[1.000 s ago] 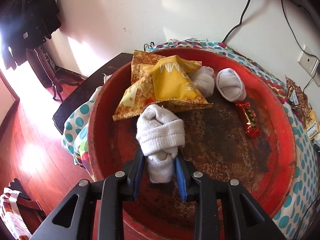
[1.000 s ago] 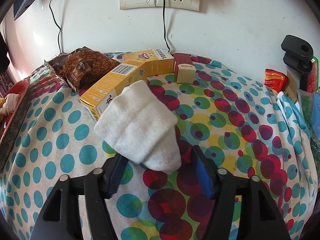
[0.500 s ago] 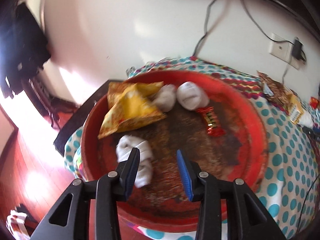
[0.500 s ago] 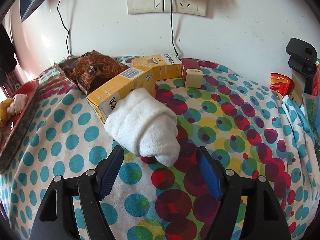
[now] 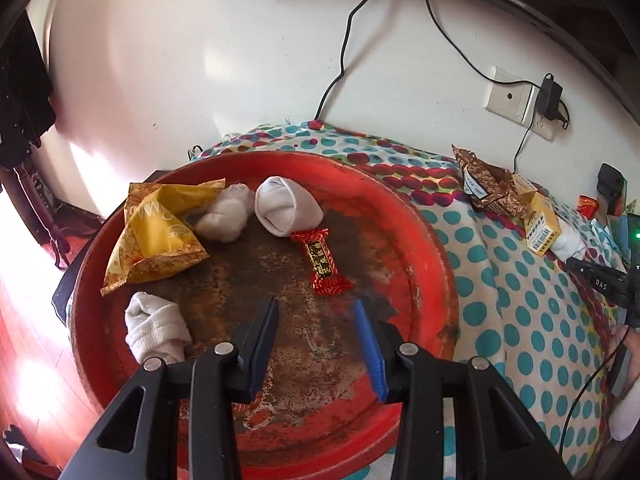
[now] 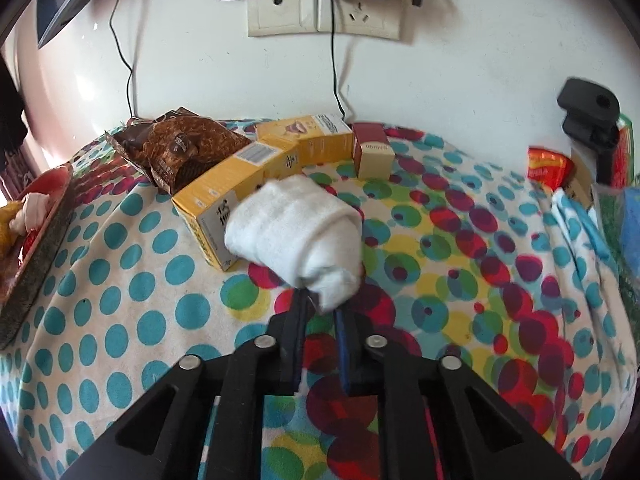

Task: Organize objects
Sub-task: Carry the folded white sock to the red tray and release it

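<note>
A round red tray [image 5: 432,236] holds a yellow snack bag [image 5: 160,236], a red candy bar [image 5: 322,262] and three rolled white socks: one at the front left [image 5: 154,326], two at the back [image 5: 224,216] [image 5: 286,210]. My left gripper [image 5: 316,310] is open and empty above the tray's middle. My right gripper [image 6: 322,304] is shut on another rolled white sock [image 6: 296,236] over the dotted tablecloth [image 6: 120,280]. That sock also shows in the left wrist view [image 5: 570,242].
Yellow boxes [image 6: 228,192], a brown snack bag [image 6: 180,148] and a small red-and-cream box [image 6: 372,152] stand along the back wall. Wall sockets and cables [image 6: 332,4] hang above. A black clamp [image 6: 592,120] and red packet [image 6: 548,164] are at the right. The tray's edge [image 6: 44,232] is at the left.
My left gripper let go of a sock in the tray, opened and pulled back to the right. My right gripper closed on the sock on the tablecloth.
</note>
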Demonstrator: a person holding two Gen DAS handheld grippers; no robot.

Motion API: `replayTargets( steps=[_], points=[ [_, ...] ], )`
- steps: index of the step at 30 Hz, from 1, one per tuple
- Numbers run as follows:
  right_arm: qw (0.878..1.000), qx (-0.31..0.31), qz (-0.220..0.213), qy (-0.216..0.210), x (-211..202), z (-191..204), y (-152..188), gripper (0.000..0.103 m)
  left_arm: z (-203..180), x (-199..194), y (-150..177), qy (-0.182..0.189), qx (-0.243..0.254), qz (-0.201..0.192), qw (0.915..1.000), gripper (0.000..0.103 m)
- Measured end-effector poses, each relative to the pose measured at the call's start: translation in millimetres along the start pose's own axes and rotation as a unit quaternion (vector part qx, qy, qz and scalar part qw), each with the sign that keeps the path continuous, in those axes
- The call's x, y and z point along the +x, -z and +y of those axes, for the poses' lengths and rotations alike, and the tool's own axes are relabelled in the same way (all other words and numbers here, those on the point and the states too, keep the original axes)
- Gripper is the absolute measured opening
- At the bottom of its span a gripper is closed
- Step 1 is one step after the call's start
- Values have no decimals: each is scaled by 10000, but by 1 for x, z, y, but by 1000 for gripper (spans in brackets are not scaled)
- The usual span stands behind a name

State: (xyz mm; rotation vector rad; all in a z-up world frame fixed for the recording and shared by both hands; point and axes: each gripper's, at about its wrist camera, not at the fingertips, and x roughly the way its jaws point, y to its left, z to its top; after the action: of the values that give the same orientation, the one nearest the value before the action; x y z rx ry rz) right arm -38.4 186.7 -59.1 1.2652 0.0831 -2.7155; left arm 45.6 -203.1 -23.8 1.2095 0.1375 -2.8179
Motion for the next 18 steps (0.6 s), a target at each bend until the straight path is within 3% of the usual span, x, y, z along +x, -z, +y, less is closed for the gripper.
replayTargets(
  steps=[4,6,8,9,14,15,16,18],
  points=[
    [10000,29,18,6,-7,5,6,9,11,5,2,233,-185,27,9996,40],
    [9999,72,-92,39,-10,5,5,15,15,11,3,253,-232,129,9993,40],
    [9999,93,-68,-25,-7,5,1,51,18,13,5,277,-320,203,9989,40],
    [9999,71,-132,-5,-6,6,-1,76,18,13,5,320,-345,207,9987,40],
    [9996,1,-282,45,-3,15,-18,71,15,14,6,303,-268,201,9990,40],
    [9997,10,-238,-27,0,17,-22,61,14,16,7,291,-253,232,9990,40],
    [9998,1,-175,-19,3,18,-25,38,13,18,7,284,-236,267,9990,40],
    [9999,-58,-100,51,5,24,-27,33,13,21,9,284,-229,337,9988,40]
  ],
)
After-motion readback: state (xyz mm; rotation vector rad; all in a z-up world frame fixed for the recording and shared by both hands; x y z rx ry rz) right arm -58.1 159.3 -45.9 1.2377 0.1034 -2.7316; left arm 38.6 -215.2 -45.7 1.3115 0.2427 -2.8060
